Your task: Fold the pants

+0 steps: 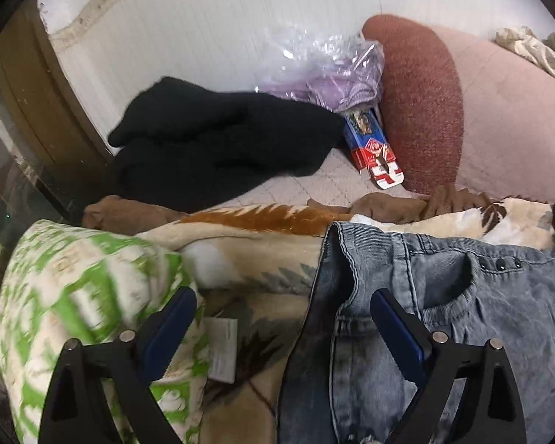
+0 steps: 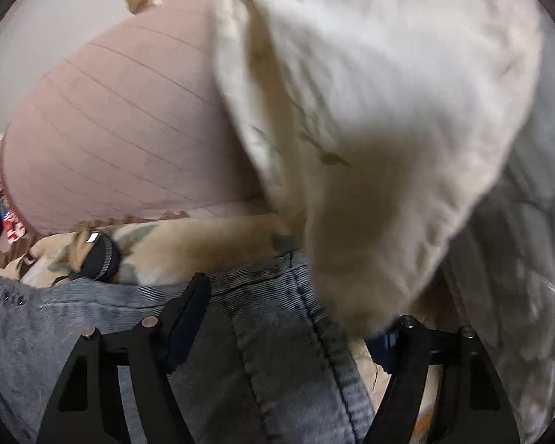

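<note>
Both tongs spread wide, pinching nothing. Left tongs (image 1: 283, 320) poised low over the left waist corner of the jeans (image 1: 462, 296), one finger over denim near the pocket, the other over the blanket (image 1: 262, 259). Right tongs (image 2: 296, 314) straddling the right waist corner, far finger half hidden under a hanging cream cloth (image 2: 370, 129).

Jeans lying waist-up on the blanket on the bed, waistband toward the pillows, legs trailing back out of view.

Likely trouble:
- Closing left tongs here could catch blanket pile along with denim, since the waist edge sits flush on plush; lifting would then drag the blanket.
- Cream cloth drooping into the right tongs could get nipped with the waistband, or snag on the fold-over.
- Gripping one layer only at either corner would leave the back panel behind and skew the fold.
- Hard to tell whether the right far finger is clear of the cloth.

Room for moving:
- Left side hemmed by a green-patterned pillow (image 1: 74, 296) close beside the left tongs.
- Ahead, past the waistband: a pink bolster (image 2: 111, 140), a red-and-blue box (image 1: 372, 148), a black garment (image 1: 218, 137), a plastic bag (image 1: 325, 70) against the wall.
- Right side crowded by cream cloth and grey bedding (image 2: 529, 259).
- Best free direction appears to be upward and back toward the legs.
</note>
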A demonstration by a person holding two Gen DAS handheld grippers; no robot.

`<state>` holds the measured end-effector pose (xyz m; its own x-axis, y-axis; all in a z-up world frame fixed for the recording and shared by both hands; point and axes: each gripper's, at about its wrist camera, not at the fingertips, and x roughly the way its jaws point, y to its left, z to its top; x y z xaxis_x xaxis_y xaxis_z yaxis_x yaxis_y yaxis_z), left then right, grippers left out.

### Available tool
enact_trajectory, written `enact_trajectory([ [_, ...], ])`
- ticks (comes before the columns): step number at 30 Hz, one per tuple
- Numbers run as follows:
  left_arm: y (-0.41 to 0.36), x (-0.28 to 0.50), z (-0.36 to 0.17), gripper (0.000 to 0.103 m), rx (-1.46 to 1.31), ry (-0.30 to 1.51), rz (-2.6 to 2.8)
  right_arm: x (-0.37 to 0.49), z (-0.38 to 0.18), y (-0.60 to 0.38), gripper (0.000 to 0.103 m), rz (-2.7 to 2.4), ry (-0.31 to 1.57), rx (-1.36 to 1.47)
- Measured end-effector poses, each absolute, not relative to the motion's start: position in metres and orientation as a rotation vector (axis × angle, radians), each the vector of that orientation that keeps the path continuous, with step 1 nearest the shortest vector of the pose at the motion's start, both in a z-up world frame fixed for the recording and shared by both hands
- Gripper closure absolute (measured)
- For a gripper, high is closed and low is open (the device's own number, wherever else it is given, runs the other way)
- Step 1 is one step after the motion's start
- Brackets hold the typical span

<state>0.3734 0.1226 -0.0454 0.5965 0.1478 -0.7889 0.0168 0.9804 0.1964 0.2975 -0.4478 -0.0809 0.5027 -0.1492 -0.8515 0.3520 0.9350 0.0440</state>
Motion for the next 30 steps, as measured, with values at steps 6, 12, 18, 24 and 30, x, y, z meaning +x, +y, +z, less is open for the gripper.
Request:
enact_trajectory([
  [6, 0.127, 0.407, -0.054, 0.034, 0.117, 1.007, 0.068, 0.309, -0.1, -0.451, 0.05, -0.314, 1.06, 0.212],
  [12, 0.129, 0.419, -0.059, 0.047, 0.067, 1.067, 0.054, 0.304, -0.104, -0.448, 0.065, -0.311, 1.059, 0.207],
  [18, 0.123, 0.43, -0.063, 0.032, 0.055, 1.058, 0.086, 0.299, -0.105, -0.447, 0.068, -0.319, 1.049, 0.203],
  [24, 0.112, 0.449, -0.078, 0.032, 0.099, 1.08, 0.145, 0.299, -0.105, -0.448, 0.066, -0.324, 1.056, 0.211],
  [30, 0.115, 0.45, -0.081, 0.032, -0.006, 1.091, 0.071, 0.306, -0.103, -0.461, 0.063, -0.309, 1.059, 0.237],
])
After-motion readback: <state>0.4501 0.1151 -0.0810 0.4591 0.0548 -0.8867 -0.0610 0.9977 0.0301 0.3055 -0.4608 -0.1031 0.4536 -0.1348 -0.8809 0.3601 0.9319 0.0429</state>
